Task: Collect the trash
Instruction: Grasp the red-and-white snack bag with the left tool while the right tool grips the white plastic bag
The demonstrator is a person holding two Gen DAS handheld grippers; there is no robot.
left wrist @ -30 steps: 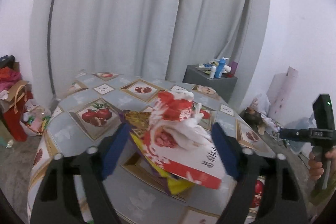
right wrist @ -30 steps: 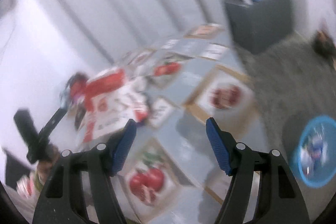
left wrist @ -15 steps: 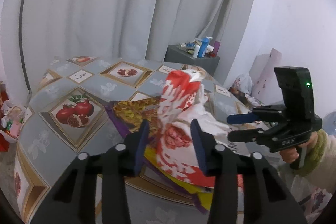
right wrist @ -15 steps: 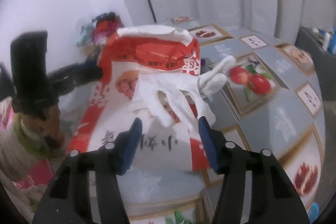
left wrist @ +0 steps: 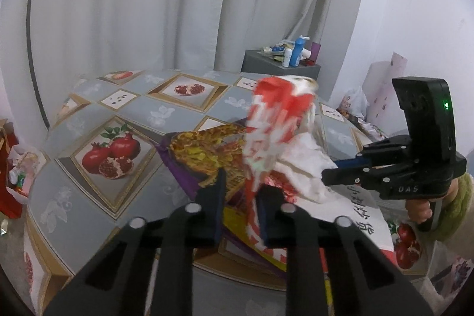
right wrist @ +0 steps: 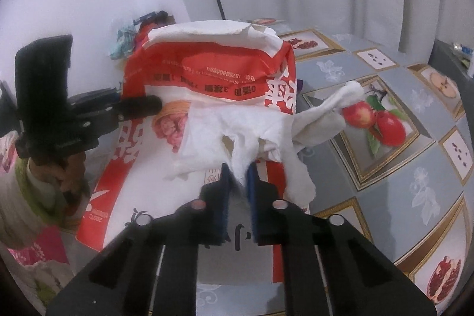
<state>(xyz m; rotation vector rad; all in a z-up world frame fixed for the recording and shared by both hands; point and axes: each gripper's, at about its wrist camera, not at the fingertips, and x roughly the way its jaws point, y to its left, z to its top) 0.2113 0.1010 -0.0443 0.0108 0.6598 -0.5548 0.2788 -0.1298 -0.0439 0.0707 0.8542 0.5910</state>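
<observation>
Our left gripper has just closed on the bag; our right gripper, fingers just closed, pinches the tissue lying across it on the tabletop.

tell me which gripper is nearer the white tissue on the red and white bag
Right. The right gripper has just closed its jaws on the white tissue itself. The left gripper has closed on the edge of the red and white bag, beside the tissue.
</observation>
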